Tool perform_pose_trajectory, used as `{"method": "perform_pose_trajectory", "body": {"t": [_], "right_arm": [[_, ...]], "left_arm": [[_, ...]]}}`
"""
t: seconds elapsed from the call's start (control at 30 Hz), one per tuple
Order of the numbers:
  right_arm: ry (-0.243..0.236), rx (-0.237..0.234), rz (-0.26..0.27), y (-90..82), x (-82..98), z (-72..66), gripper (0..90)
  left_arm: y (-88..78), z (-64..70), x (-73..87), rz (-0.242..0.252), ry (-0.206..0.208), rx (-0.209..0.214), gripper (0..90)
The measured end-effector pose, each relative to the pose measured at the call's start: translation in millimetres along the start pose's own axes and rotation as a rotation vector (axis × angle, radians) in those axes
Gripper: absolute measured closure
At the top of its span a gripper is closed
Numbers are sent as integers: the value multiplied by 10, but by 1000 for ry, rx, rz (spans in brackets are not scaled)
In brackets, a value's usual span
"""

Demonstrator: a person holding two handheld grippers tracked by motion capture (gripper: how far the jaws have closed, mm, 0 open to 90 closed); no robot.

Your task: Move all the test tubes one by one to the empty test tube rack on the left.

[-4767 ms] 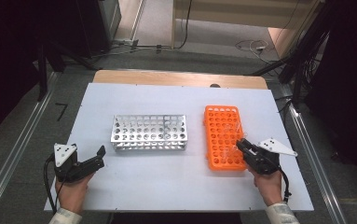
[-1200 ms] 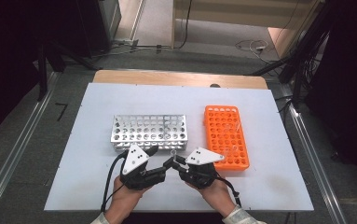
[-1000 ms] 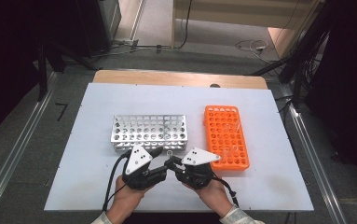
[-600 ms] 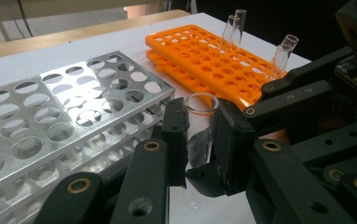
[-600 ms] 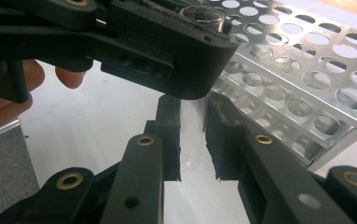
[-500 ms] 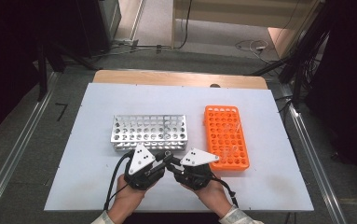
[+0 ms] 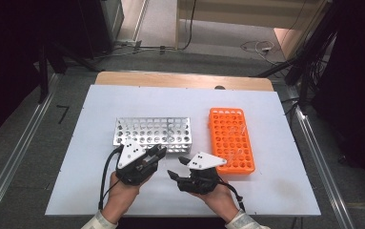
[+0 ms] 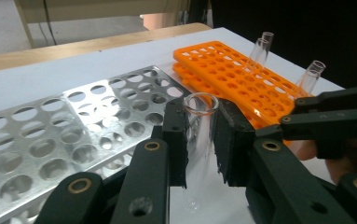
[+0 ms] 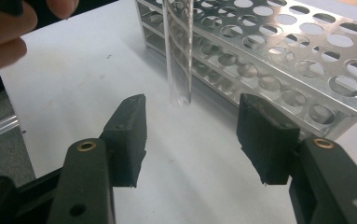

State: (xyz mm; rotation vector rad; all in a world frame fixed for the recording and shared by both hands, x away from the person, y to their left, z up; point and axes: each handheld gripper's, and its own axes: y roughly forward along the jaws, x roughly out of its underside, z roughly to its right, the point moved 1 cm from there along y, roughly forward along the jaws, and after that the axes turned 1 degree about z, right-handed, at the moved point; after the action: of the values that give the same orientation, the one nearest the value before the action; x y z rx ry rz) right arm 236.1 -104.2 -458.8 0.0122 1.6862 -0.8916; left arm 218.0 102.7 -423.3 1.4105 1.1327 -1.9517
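**Glass test tube passed into the left gripper beside the metal rack**

The glass test tube (image 8: 199, 140) stands almost upright between the two black jaws of the left gripper (image 8: 199, 144), which we see clamped against its sides just below the open rim. In the right gripper view the lower end of the tube hangs clear above the white table (image 7: 99, 191), just in front of the near edge of the silver metal rack (image 7: 153, 134).

We take that silver rack as our landmark. It lies near the middle of the table, its rows of round holes facing up. The left gripper (image 7: 157, 151) sits at the rack's near edge, its tips reaching the right half of that edge, and a hand (image 7: 123, 195) holds it from below.

The right gripper (image 7: 174, 175) is just right of the left one, a little nearer to the person than the rack, and points back toward it. Its jaws have just been opening: in its own view the right gripper (image 9: 190, 133) stands with both pads spread wide apart, and the tube's rounded bottom shows beyond the gap, touched by neither pad.

To the right of the silver rack, close but apart, lies an orange plastic rack (image 7: 231, 140). A few clear tubes (image 8: 261, 49) stand in it, at the side farther from the silver rack.
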Motion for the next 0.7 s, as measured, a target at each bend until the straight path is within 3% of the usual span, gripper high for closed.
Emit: {"method": "perform_pose_trajectory", "body": {"t": [0.47, 0.7], "right_arm": [[27, 25, 7, -162, 75, 107, 391], [35, 31, 12, -193, 86, 129, 391]], "left_arm": [[-177, -318, -178, 43, -48, -68, 751], [-277, -519, -255, 68, -71, -129, 751]]}}
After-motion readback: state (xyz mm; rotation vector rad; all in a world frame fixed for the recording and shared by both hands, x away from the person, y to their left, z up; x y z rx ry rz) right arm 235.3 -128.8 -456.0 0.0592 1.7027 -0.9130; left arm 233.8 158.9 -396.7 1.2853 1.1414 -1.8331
